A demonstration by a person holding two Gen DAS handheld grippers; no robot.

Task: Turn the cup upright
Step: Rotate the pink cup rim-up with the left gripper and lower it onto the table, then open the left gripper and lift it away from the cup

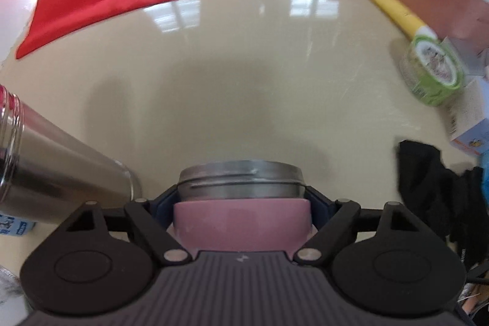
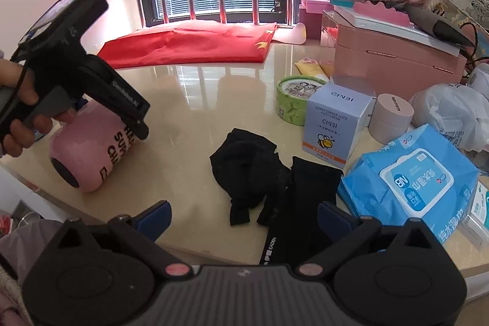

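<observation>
The pink cup with black lettering and a steel threaded rim is tilted on its side just above the beige table, dark base toward the table's front edge. My left gripper is shut on the cup near its rim; in the right wrist view the left gripper reaches down over the cup from the left. My right gripper is open and empty, hovering over the front edge near black cloth.
A steel bottle lies left of the cup. A red flag covers the back. A green round tin, a blue box, wet wipes, a pink jar and pink boxes crowd the right.
</observation>
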